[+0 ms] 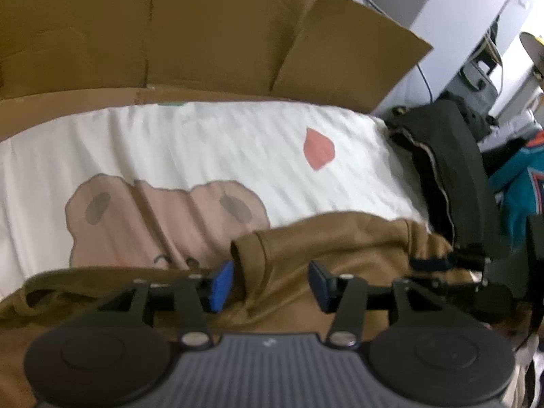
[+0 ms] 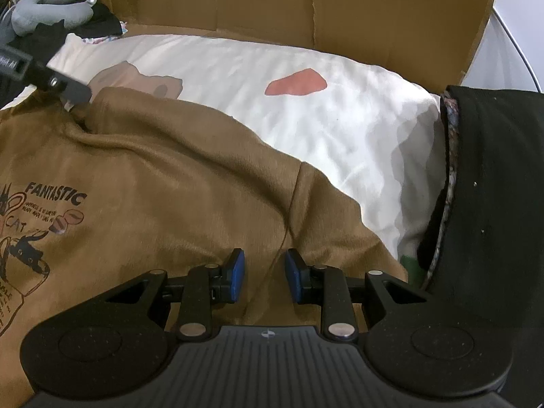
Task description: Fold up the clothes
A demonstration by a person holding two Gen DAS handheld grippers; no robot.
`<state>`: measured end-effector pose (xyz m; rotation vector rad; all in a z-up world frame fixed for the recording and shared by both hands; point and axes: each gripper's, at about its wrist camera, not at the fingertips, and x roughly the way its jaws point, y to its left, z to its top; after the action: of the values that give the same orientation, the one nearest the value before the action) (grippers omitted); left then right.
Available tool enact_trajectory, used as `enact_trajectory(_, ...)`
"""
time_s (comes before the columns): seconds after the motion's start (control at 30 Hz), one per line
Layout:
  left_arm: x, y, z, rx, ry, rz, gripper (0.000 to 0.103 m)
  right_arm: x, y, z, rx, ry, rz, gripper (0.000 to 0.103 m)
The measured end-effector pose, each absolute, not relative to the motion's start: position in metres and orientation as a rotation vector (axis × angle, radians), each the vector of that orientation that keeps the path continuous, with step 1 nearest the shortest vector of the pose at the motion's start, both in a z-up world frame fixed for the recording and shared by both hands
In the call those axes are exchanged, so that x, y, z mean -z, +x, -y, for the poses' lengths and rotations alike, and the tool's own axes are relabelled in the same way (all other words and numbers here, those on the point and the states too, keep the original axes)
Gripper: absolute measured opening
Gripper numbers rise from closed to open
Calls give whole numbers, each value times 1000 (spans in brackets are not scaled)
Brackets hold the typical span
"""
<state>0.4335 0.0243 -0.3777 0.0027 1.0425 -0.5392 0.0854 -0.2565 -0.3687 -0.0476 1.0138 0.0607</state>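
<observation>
While a brown sweatshirt (image 2: 163,183) printed "FANTASTIC" lies spread across the near side of a white bear-print sheet (image 2: 306,102), the left gripper (image 1: 271,284) hovers with jaws spread, a sleeve fold between its blue pads but not pinched. Nearer right, the right gripper (image 2: 264,275) stands partly apart over a seam, gripping nothing. Cardboard (image 2: 306,10) walls the far side; a dark garment (image 2: 493,170) lies right.
</observation>
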Motion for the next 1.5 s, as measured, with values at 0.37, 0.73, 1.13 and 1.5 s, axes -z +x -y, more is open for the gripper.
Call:
enact_trajectory(0.37, 395, 465, -31, 457, -166, -1109, 48, 367, 77, 259, -67, -41, -1022, 33)
enact_trajectory(0.73, 403, 465, -22, 444, -185, -1161, 12, 364, 70, 259, -72, -55, -1033, 33)
enact_trajectory(1.13, 384, 418, -11, 496, -61, -1104, 10, 314, 89, 272, -115, -12, -935, 33)
enact_trajectory(1.5, 403, 401, -14, 509, -3, -1132, 6, 323, 155, 285, -97, -61, -876, 33)
